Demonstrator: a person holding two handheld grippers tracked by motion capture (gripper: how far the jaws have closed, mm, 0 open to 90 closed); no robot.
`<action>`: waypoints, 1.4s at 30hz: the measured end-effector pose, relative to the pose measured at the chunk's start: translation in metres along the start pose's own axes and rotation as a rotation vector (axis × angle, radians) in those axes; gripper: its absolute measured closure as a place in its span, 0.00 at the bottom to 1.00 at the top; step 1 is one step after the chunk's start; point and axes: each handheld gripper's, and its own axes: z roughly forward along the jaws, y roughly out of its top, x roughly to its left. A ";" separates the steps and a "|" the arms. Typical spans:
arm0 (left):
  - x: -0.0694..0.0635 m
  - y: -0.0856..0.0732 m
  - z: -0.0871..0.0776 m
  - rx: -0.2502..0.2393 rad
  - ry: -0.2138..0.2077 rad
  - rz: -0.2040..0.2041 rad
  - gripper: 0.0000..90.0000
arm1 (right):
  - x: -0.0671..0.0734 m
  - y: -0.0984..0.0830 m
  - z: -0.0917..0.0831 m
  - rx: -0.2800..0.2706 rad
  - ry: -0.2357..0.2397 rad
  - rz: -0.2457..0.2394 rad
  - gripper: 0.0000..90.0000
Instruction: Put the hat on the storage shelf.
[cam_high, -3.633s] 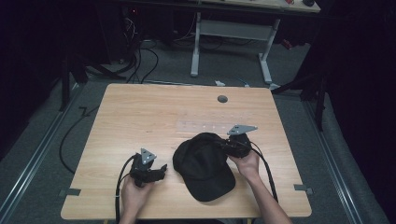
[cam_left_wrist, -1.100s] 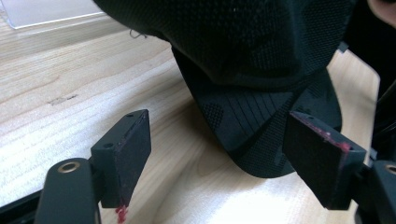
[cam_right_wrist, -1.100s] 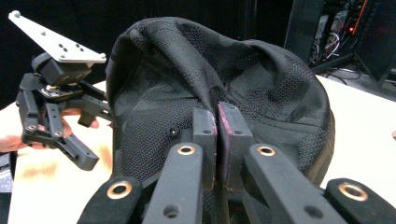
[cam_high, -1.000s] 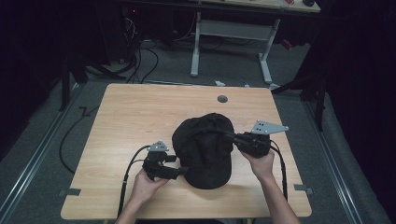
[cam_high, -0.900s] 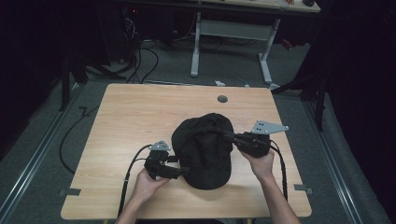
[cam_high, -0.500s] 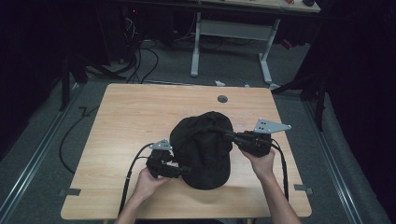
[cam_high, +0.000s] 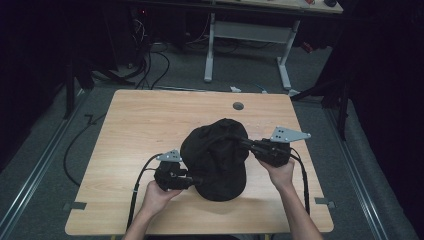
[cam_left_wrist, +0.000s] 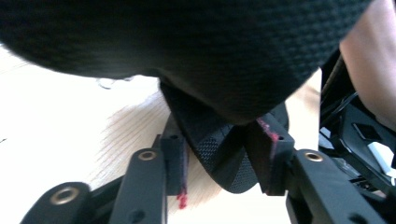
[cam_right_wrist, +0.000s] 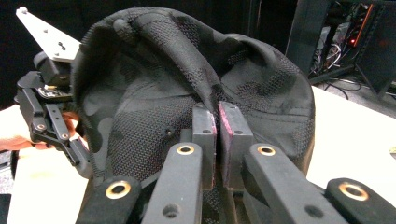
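Both grippers meet at a black cap (cam_high: 217, 157) on the wooden table (cam_high: 145, 120) in the high view: the left gripper (cam_high: 192, 180) at its near-left edge, the right gripper (cam_high: 245, 142) at its right side. Left gripper view: its jaws have just been closing, the cap's brim between the pads, the right pad touching it. Right gripper view: jaws pressed together, pinching a fold of cap fabric just ahead.

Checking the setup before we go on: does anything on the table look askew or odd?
Only the black cap: its crown is bunched and creased where the right hand-held gripper pinches the fabric, so it sits lopsided. The wooden table shows no spill or damage.
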 end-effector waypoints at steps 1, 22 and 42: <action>0.000 0.000 -0.001 0.001 -0.005 0.001 0.74 | 0.000 0.000 0.000 -0.005 -0.004 -0.002 0.96; -0.019 0.001 -0.020 0.003 -0.098 0.036 0.96 | -0.003 -0.002 0.005 0.014 -0.026 0.030 0.79; -0.028 0.015 -0.039 -0.135 -0.057 0.098 0.96 | -0.013 -0.025 0.002 0.196 -0.144 0.107 0.54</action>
